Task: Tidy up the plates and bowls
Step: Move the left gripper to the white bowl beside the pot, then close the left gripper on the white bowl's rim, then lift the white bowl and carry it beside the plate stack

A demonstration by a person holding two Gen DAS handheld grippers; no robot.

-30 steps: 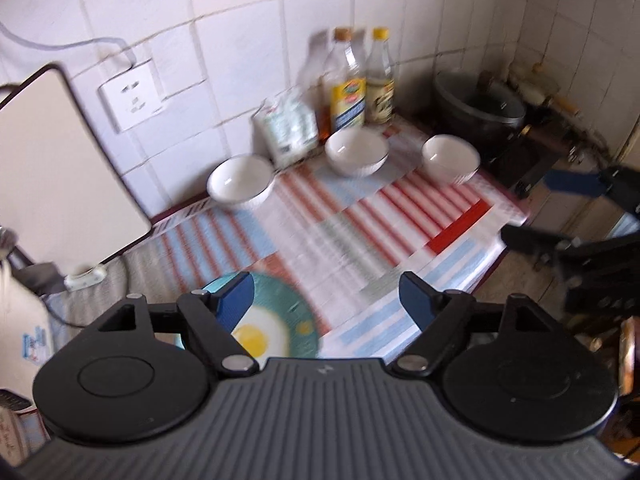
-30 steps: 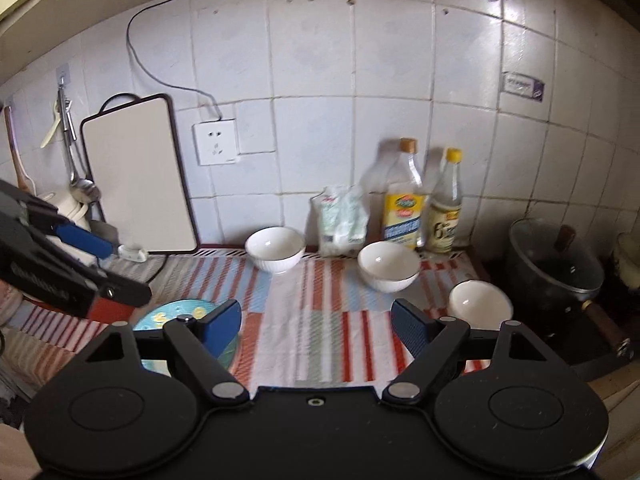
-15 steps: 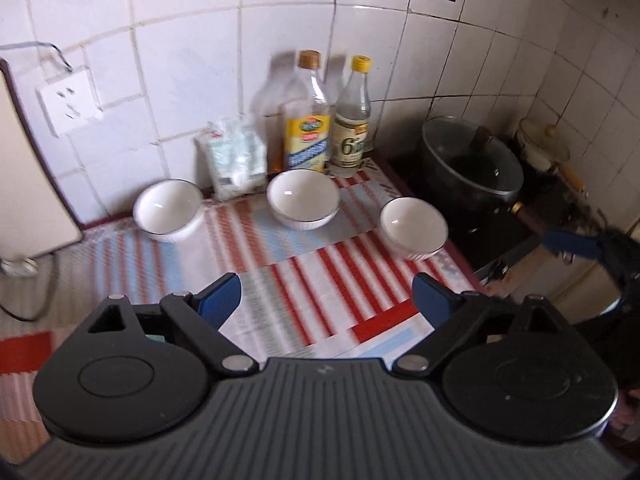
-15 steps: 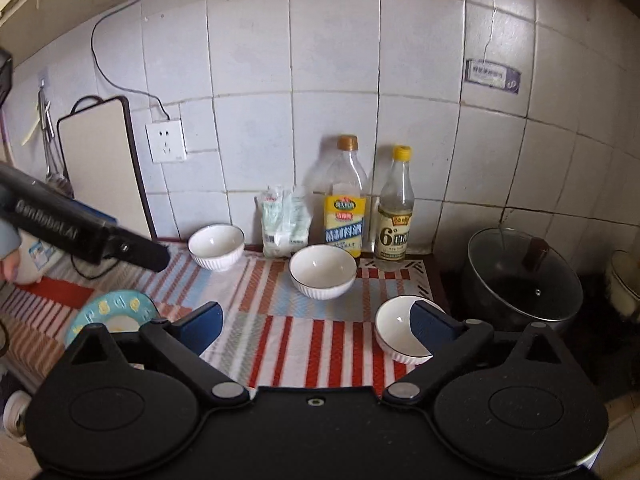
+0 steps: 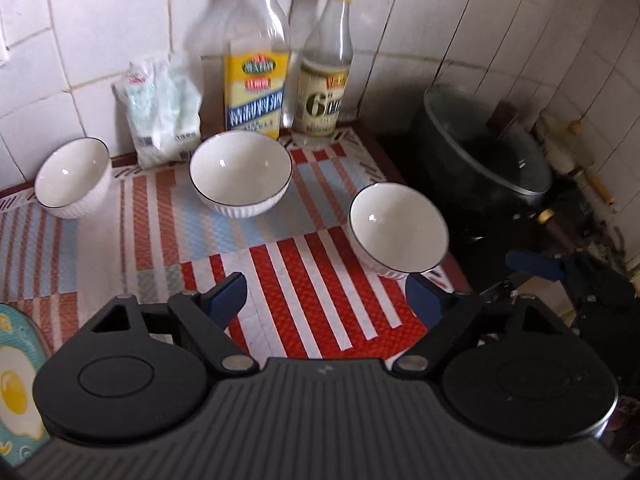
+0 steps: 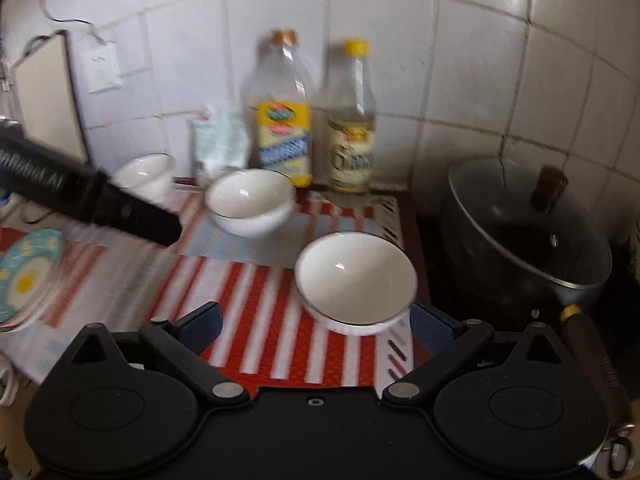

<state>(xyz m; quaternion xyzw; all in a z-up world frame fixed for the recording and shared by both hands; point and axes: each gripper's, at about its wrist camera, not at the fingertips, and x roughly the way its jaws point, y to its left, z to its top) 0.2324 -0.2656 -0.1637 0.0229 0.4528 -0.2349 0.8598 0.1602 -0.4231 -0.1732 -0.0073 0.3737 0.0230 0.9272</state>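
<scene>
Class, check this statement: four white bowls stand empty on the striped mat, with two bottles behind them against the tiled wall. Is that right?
Not quite: there are three white bowls, not four. The left wrist view shows them all: the left bowl, the middle bowl and the right bowl, empty on the striped mat. The two bottles do stand behind them against the tiled wall.

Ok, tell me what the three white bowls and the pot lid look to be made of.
The three bowls: probably glazed ceramic, being glossy white with sharp highlights, thin dark rims and ribbed outsides. Pot lid: apparently glass, see-through with a metal rim and a dark knob.
</scene>
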